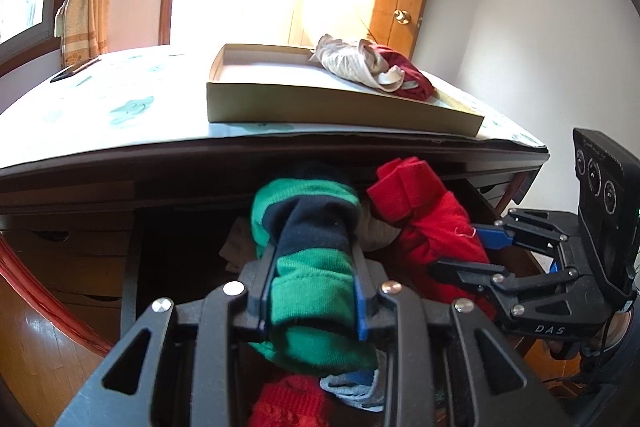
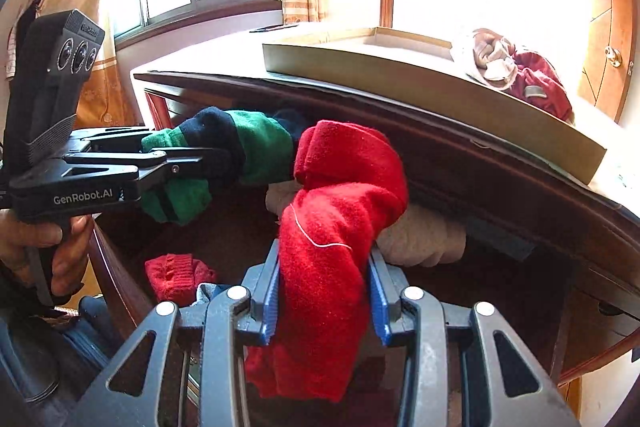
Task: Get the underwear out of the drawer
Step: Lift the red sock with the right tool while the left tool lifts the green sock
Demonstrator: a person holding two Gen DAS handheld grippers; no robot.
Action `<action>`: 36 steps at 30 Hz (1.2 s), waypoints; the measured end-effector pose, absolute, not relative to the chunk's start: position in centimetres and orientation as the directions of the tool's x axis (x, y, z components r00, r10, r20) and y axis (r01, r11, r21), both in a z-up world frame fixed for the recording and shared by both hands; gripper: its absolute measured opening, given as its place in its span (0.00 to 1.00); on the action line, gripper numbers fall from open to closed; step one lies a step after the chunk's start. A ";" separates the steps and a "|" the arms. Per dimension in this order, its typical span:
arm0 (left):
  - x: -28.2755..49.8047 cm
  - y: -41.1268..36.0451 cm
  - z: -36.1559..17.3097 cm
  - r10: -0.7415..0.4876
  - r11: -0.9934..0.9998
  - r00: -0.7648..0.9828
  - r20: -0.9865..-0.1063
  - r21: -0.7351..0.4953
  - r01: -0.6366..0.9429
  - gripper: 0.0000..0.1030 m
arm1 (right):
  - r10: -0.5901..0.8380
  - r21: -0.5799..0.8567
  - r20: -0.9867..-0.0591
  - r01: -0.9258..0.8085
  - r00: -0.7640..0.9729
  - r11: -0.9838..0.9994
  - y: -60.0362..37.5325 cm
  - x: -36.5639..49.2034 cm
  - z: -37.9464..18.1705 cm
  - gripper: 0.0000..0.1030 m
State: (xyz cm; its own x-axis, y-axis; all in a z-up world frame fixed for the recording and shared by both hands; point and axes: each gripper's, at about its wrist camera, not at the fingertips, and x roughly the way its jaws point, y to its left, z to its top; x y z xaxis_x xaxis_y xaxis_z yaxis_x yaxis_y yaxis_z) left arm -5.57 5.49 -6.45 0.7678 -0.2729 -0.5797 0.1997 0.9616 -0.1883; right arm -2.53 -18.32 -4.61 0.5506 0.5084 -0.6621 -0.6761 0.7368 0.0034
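The drawer (image 2: 120, 267) interior is dark, mostly hidden. Left gripper (image 1: 316, 267) clenches a green-and-navy garment (image 1: 308, 211); right gripper (image 2: 324, 291) clenches a red garment (image 2: 340, 187) (both rolls stretch lengthwise away from the fingers).

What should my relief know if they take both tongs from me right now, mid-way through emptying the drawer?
Left tongs: shut on the green and navy garment, lifted over the open drawer.
Right tongs: shut on the red garment, also lifted.
Done: a beige piece and a dark red piece lie in the cardboard tray on the tabletop.
Left: place both held garments, presumably in the tray; then clear the drawer: a red knit piece, a pale bundle, a grey-blue piece.
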 end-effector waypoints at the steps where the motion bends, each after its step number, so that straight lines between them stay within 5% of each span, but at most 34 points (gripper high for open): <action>1: -5.6 5.5 -6.4 -0.271 0.962 0.771 -0.576 -0.186 0.199 0.28 | 0.510 0.003 -0.659 -0.675 0.553 0.738 -18.5 -2.7 -4.6 0.38; 36: -8.2 5.4 -3.6 -0.257 0.966 0.875 -0.410 -0.133 0.222 0.28 | 0.601 -0.011 -0.474 -0.686 0.644 0.727 -20.2 -4.8 -3.1 0.38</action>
